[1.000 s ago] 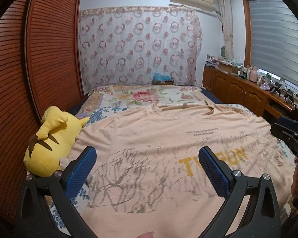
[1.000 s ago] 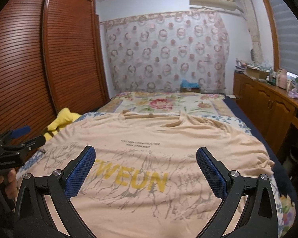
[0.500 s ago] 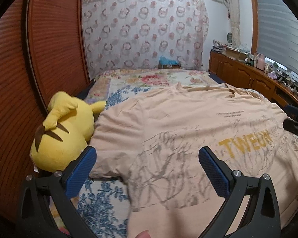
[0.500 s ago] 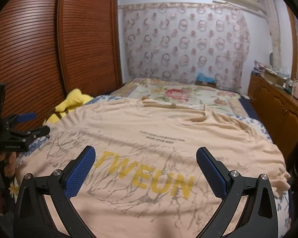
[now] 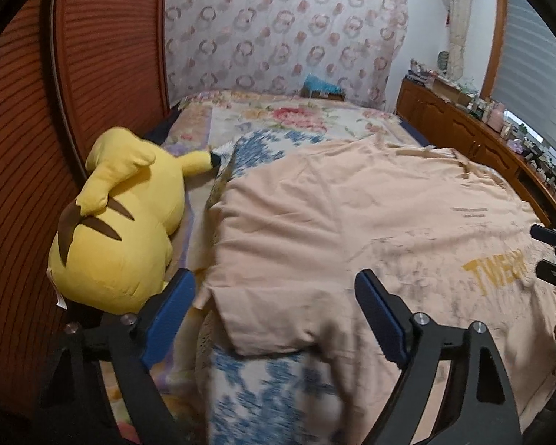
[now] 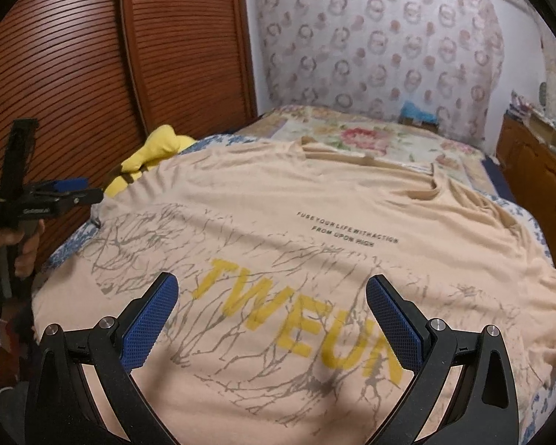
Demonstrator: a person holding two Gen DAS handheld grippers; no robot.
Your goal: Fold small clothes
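Peach shirt (image 6: 315, 222) spread flat, print side up, across the near part of a bed (image 5: 296, 118); the collar points toward the far curtain (image 6: 381, 44), and the yellow word TWEUN (image 6: 296, 330) sits low on the chest. Left gripper (image 5: 274, 307), jaws wide and holding nothing, hangs over the shirt's left sleeve (image 5: 255, 319); the sleeve's hem lies on a blue-flowered sheet (image 5: 274, 389), which shows bare between the blue pads. The left pad reaches just beside a yellow plush (image 5: 126, 222). The plush lies along the shirt's left edge, between it and the slatted wardrobe doors (image 5: 26, 148), so open room on that side is narrow. Right gripper (image 6: 272, 315), jaws likewise wide and holding nothing, hovers above the lower chest, with the printed word between its pads. The shirt's right sleeve (image 6: 537, 296) falls near the bed's right edge, where the sheet shows in a thin strip; a wooden cabinet (image 6: 537, 170) stands beyond. Beyond the collar lies a floral blanket (image 6: 352, 137), free of other clothes. The left gripper appears at the left margin of the right wrist view, held in a hand (image 6: 22, 248), well apart from the right gripper. The near hem of the shirt is hidden below both views.
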